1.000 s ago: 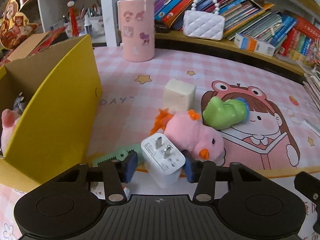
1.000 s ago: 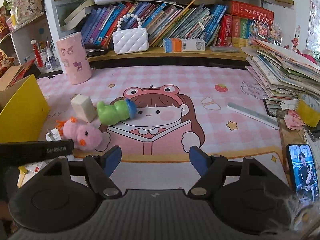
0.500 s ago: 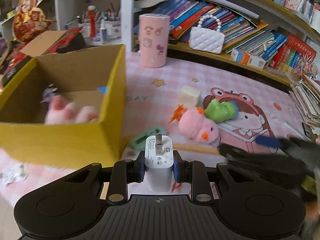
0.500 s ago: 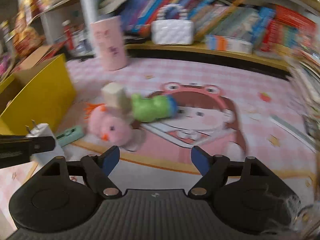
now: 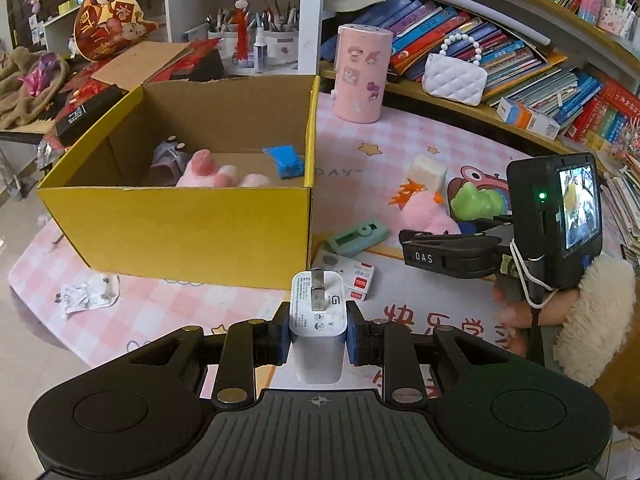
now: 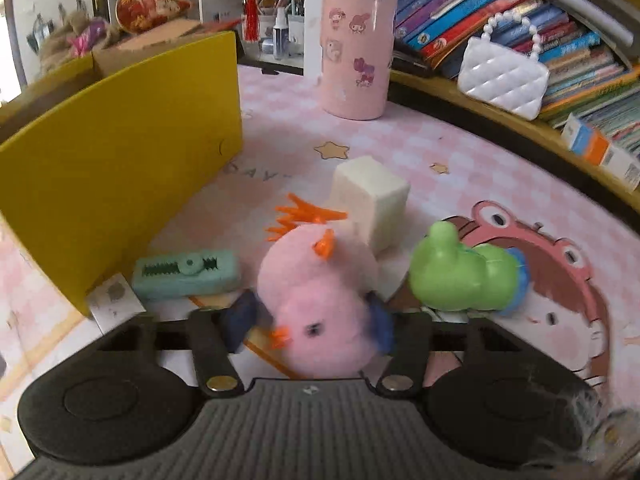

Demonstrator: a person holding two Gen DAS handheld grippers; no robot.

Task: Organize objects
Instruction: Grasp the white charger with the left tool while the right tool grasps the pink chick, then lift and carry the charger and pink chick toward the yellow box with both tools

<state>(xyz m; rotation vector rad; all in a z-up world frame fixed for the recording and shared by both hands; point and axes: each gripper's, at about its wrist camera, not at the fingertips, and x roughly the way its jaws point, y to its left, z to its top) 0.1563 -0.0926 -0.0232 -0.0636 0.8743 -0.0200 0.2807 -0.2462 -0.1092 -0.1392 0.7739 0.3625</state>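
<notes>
Between the blue pads of the left gripper [image 5: 318, 332] a white charger [image 5: 318, 320] is clamped upright, prongs pointing away, lifted clear of the pink checked mat [image 5: 420, 152]. Just beyond it and slightly to its left stands the yellow cardboard box [image 5: 180, 228], open at the top; inside are seen a pink plush [image 5: 218, 172], a blue piece [image 5: 286, 160] and a purplish item against the far wall. To the right of the charger a small white packet [image 5: 352, 274] lies flat, with a mint green block [image 5: 356, 236] past it.

Around the pink chick [image 6: 316, 304] the right gripper [image 6: 310, 326] is closing, the plush sitting between its blue pads; the right pad is pressed into the fur, while contact on the left cannot be told through the blur. Just beyond the chick a cream foam cube [image 6: 370, 200] is touched by its orange crest, and a green toy [image 6: 464, 276] lies just to the right. The pink cylinder [image 6: 356, 52] stands well beyond
</notes>
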